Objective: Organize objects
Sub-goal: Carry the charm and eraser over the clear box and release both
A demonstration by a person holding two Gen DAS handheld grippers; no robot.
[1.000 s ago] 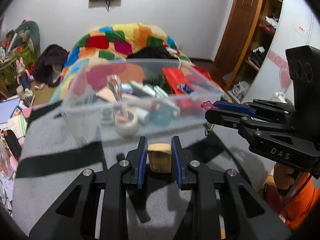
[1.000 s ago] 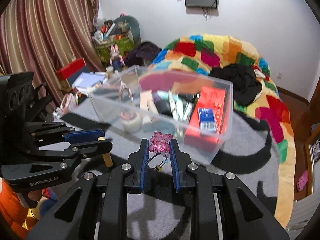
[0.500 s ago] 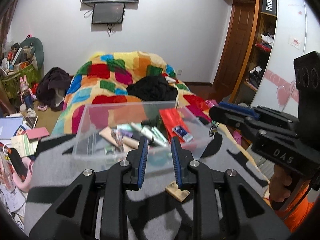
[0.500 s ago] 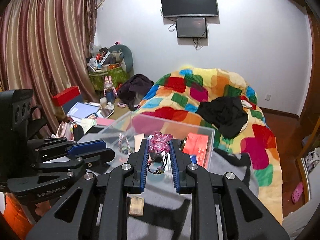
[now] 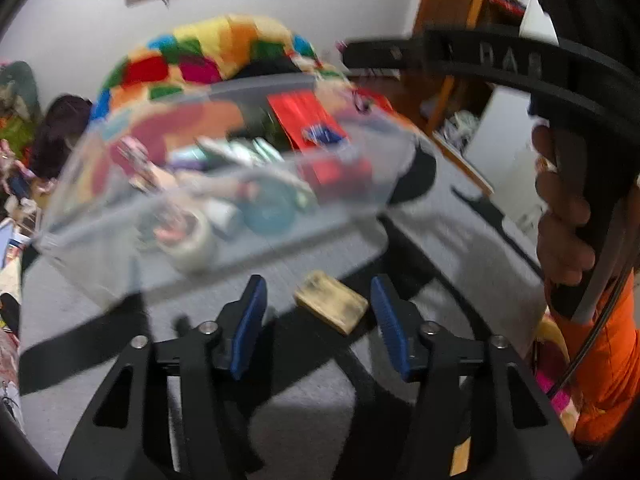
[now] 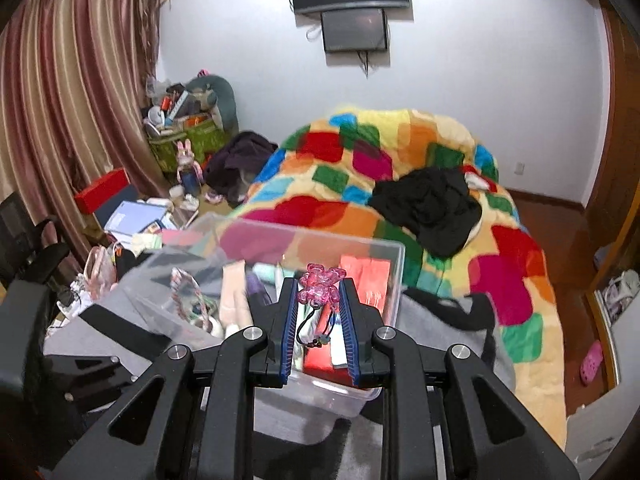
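A small wooden block (image 5: 332, 302) lies flat on the grey cloth (image 5: 280, 420), just short of the clear plastic bin (image 5: 120, 240). My left gripper (image 5: 317, 284) straddles the block with its jaws opening, and neither blue pad touches the block. My right gripper (image 6: 319, 294) is shut on a pink bear charm (image 6: 320, 285), whose dark cord dangles between the fingers. It hovers over the near side of the bin (image 6: 392, 248), which holds a red box, tubes, tape rolls and other small items. In the left wrist view the right gripper (image 5: 360, 56) reaches over the bin's far right corner.
A person's hand (image 5: 560, 216) and orange sleeve are at the right. Beyond the bin lies a bed with a patchwork blanket (image 6: 400, 160) and a black garment (image 6: 432, 204). Boxes, bags and toys crowd the floor by the curtain (image 6: 60, 120). Wooden shelves (image 5: 460, 20) stand at the right.
My left gripper let go of the wooden block, which dropped onto the grey cloth; the jaws have since widened and come down around it. My right gripper carried the charm forward over the bin.
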